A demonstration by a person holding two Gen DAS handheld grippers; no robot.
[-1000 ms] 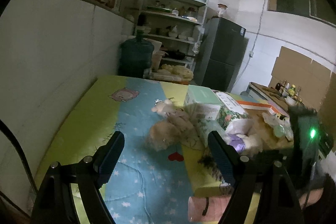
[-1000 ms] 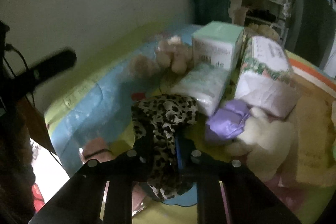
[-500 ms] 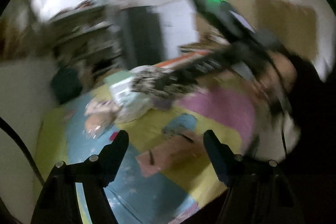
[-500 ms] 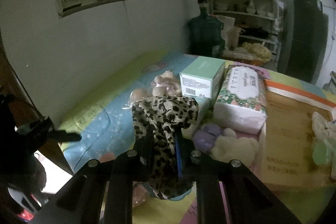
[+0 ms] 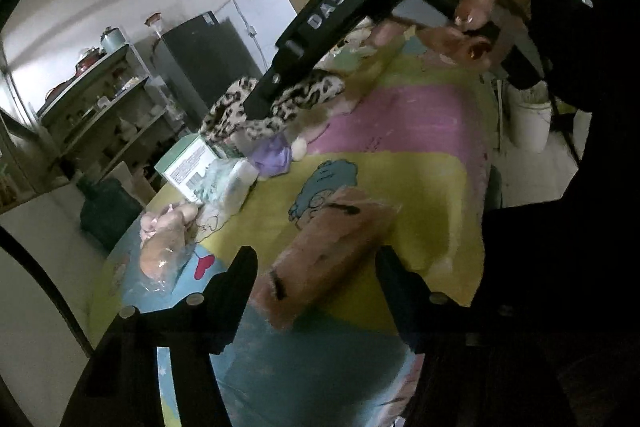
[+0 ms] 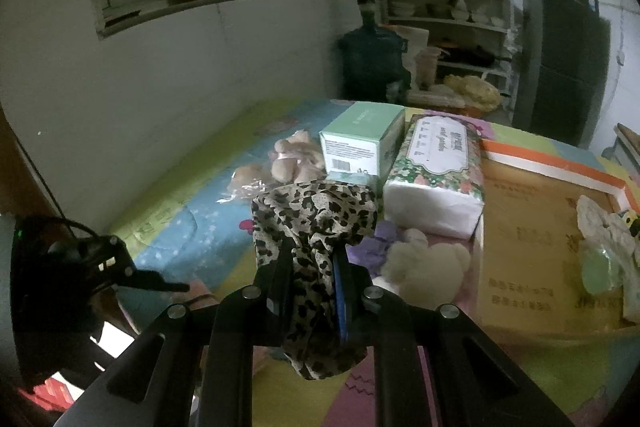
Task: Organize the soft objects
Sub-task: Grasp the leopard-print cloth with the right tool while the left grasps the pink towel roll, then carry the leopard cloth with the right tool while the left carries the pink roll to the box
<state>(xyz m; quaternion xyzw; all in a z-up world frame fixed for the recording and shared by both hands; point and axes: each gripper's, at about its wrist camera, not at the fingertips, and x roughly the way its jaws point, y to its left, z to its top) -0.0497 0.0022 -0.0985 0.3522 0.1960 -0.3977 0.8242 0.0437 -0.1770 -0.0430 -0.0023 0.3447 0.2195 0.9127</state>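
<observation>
Between my left gripper's [image 5: 312, 275] jaws I am framing a pink soft piece [image 5: 320, 259] sealed in clear wrap, lying on the colourful quilted mat [image 5: 400, 179]. I am closing the jaws on it now, but the pads are not pressing on it yet, so nothing is gripped. I am straddling it across its narrow width, which I judge gives the surest bite on the slippery wrap.

My right gripper [image 6: 312, 287] is clamped fully shut on the leopard-print cloth [image 6: 312, 211], with the fabric bunched between the fingers [image 6: 280, 267] and spilling above and below them. I am holding it raised off the mat, probably to keep it clear of the pile while the left one works.

Beyond it, the other things are gathering toward the wall: a green box [image 6: 360, 139], a floral tissue pack [image 6: 436, 171], a cream plush [image 6: 424, 263] touching a purple piece [image 6: 376, 239], and wrapped plush toys [image 6: 288, 155] beside the box. A cardboard tray [image 6: 536, 227] is sitting to the right, likely where sorted pieces belong.
</observation>
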